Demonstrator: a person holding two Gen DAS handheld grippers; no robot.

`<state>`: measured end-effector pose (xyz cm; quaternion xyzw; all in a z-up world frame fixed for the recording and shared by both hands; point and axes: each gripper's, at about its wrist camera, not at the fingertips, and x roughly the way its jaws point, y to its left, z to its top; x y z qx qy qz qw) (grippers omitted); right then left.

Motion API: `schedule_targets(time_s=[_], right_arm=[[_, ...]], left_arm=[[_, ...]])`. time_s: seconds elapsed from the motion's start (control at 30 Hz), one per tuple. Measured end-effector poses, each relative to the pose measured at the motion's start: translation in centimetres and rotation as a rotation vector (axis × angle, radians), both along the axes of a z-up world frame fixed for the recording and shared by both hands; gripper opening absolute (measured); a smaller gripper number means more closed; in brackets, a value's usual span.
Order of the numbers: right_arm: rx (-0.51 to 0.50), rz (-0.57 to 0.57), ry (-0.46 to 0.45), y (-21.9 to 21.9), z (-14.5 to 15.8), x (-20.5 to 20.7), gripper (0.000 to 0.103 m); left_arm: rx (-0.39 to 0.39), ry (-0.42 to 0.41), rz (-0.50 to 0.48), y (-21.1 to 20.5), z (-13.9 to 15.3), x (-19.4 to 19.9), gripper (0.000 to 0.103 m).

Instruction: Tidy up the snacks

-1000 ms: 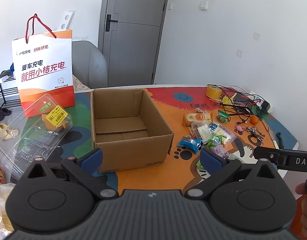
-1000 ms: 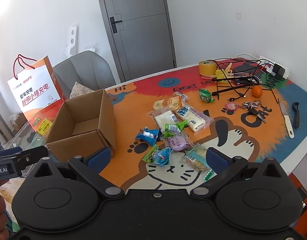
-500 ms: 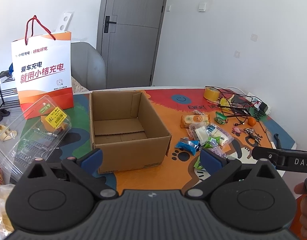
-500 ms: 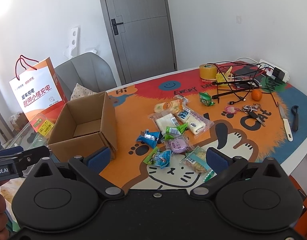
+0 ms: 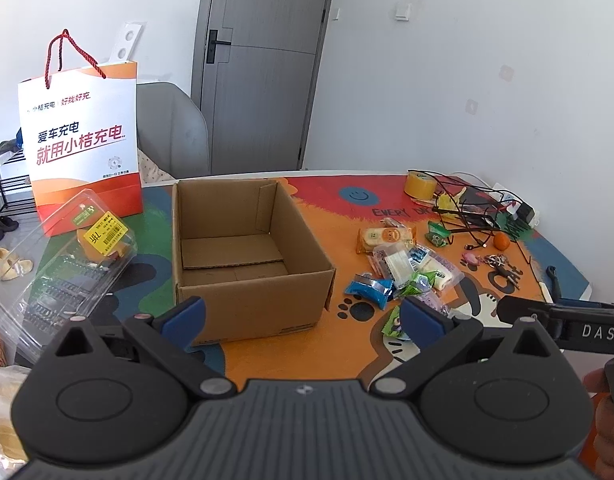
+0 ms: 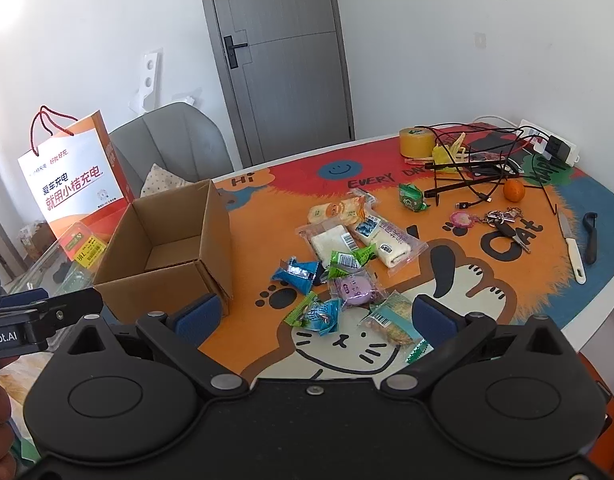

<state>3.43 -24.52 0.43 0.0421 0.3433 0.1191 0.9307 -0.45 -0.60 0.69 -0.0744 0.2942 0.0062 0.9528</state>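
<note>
Snacks point(image 6: 347, 264) loose on the bench point(image 6: 487, 280), beside an open cardboard box point(image 6: 167, 248).
Both grippers, left point(image 5: 303, 314) and right point(image 6: 315, 316), hover with jaws spread wide, gripping nothing.

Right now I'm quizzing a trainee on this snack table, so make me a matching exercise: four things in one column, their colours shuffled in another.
Things:
1. round snack pack
2. tape roll
3. cardboard box
4. folded wrapper by the box

Colours:
A. brown
B. blue
C. purple
D. yellow

Pairs: 1-C, 2-D, 3-A, 4-B
</note>
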Motion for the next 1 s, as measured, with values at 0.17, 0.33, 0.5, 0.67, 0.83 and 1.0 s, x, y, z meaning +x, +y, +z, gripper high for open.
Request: schedule_targets(time_s=[0.17, 0.33, 0.5, 0.67, 0.83, 1.0], right_arm=[[0.012, -0.006, -0.003, -0.7, 0.0, 0.1, 0.103], [0.009, -0.003, -0.004, -1.4, -0.6, 0.5, 0.103], [0.009, 0.012, -0.026, -2.2, -1.4, 0.9, 0.103], [0.007, 0.008, -0.028, -3.0, -2.4, 1.5, 0.103], [0.011, 0.001, -0.011, -3.9, -3.5, 2.2, 0.103], [0.033, 0.001, 0.007, -5.0, -4.8, 2.9, 0.103]], left_arm=[[-0.007, -0.01, -0.015, -0.8, 0.0, 0.3, 0.103], [0.003, -0.014, -0.014, -1.7, -0.6, 1.2, 0.103], [-0.007, -0.031, -0.019, -2.3, -1.2, 2.1, 0.102], [0.018, -0.068, -0.028, -3.4, -1.7, 2.9, 0.102], [-0.001, -0.066, -0.05, -4.2, -2.4, 3.9, 0.102], [-0.02, -0.051, -0.068, -5.1, -3.4, 5.2, 0.102]])
